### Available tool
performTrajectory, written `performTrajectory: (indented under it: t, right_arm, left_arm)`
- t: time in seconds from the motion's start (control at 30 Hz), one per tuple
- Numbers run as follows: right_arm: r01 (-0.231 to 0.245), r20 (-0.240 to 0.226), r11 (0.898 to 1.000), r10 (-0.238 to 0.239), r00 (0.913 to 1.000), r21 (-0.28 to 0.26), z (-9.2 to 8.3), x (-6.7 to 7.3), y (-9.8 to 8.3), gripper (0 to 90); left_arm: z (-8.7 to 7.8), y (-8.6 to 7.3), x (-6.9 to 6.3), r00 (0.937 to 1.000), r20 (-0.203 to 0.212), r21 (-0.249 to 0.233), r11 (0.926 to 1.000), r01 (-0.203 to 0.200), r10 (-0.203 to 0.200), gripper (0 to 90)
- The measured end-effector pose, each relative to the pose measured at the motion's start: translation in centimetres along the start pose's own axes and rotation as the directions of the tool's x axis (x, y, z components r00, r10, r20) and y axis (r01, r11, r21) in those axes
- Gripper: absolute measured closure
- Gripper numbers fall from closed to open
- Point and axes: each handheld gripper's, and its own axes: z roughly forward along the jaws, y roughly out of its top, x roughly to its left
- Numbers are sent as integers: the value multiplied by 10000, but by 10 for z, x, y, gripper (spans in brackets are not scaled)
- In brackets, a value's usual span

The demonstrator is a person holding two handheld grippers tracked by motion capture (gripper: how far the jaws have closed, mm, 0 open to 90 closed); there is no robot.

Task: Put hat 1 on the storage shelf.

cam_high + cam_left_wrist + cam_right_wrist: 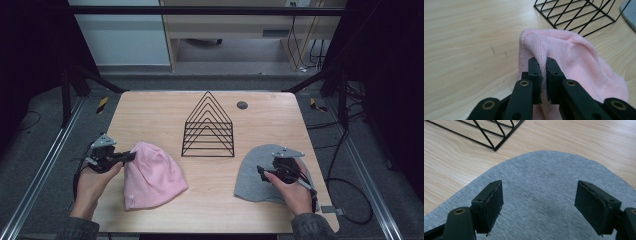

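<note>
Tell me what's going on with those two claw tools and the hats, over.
Left gripper shut on the pink beanie, pinching its edge. Right gripper open over the grey beanie, not gripping. Black wire rack stands between them, untouched.

A lab-style recording bay. The wooden tabletop [150,115] stands inside a dark metal frame [200,10]. Loose cables [345,200] trail across grey carpet [45,115].

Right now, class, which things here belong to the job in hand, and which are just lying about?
In the job:
pink hat, pinched by the left tool
grey hat, under the open right tool

Lying about:
wire rack
dark disc
</note>
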Motion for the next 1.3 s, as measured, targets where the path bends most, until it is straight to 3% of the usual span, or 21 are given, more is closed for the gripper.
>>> performTrajectory:
  t: [0.37, 0.43, 0.63, 0.73, 0.97, 1.0, 1.1, 1.3]
  right_arm:
    - [258, -227, 9995, -263, 9994, -192, -4, 9, 3, 263]
    - [184, -348, 9990, -199, 9992, -411, -8, 12, 5, 285]
    - [838, -632, 9852, -941, 9935, -1495, -33, 36, 25, 348]
    - [1278, -983, 9692, -1511, 9836, -2106, -48, 58, 39, 400]
    - [2126, -1633, 9481, -2545, 9532, -2365, -61, 98, 63, 449]
    - [2126, -1633, 9481, -2545, 9532, -2365, -61, 98, 63, 449]
    - [2470, -1929, 9401, -2941, 9361, -2348, -61, 115, 76, 472]
    - [2588, -2178, 9391, -3077, 9262, -2262, -51, 131, 94, 506]
  left_arm:
    - [-32, 28, -36, 9935, 252, -766, 9911, -1089, 1111, 842]
    - [-37, 33, -43, 9898, 470, -840, 9879, -1300, 1343, 842]
    - [-48, 52, -61, 9791, 825, -946, 9794, -1783, 1862, 842]
    - [-52, 60, -66, 9748, 857, -922, 9758, -1981, 2060, 842]
    - [-56, 82, -78, 9662, 593, -877, 9655, -2453, 2509, 841]
    - [-55, 85, -81, 9634, 585, -821, 9631, -2565, 2615, 841]
    - [-52, 96, -88, 9555, 588, -702, 9560, -2849, 2891, 841]
    - [-45, 116, -101, 9443, 666, -694, 9456, -3178, 3223, 841]
